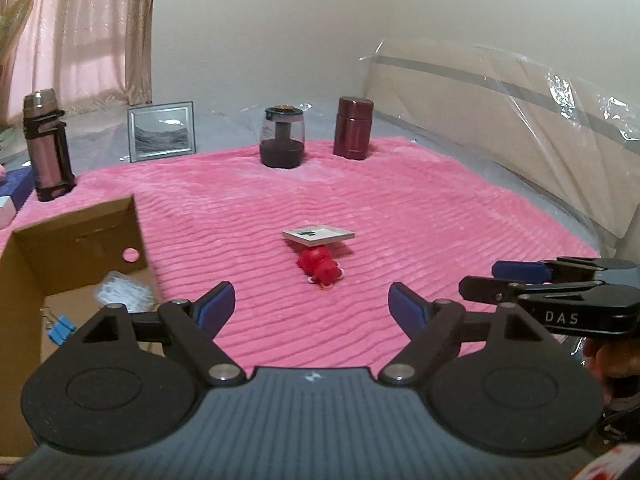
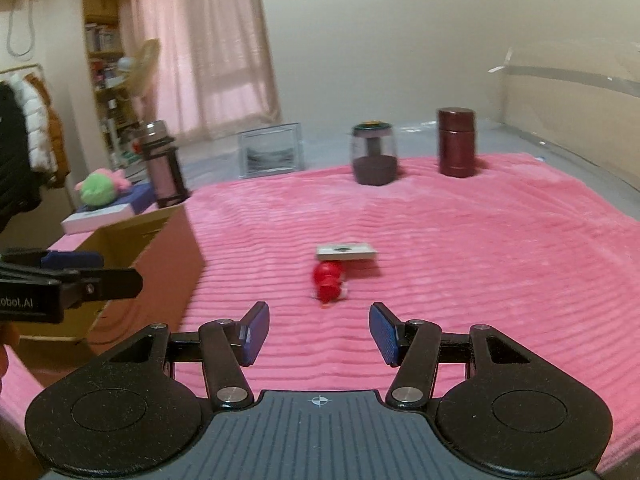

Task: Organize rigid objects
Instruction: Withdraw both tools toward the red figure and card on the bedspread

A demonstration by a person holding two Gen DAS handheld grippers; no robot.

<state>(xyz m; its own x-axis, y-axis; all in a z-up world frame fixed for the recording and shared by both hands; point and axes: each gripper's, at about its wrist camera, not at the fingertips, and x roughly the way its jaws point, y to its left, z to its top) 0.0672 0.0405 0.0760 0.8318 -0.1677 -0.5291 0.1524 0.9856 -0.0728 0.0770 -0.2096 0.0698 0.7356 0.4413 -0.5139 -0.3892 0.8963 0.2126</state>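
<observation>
From the left gripper [image 1: 311,308], jaws apart, bare pink blanket [image 1: 420,208] lies open toward 12 o'clock up to the red toy [image 1: 320,268] and the flat white square piece [image 1: 319,235] resting on its far end. The cardboard box [image 1: 80,248] walls off 9 to 10 o'clock; the right gripper [image 1: 496,280] crosses at 3. At the far edge stand a thermos [image 1: 46,144], picture frame [image 1: 162,131], glass jar [image 1: 282,136] and maroon canister [image 1: 353,128]
</observation>
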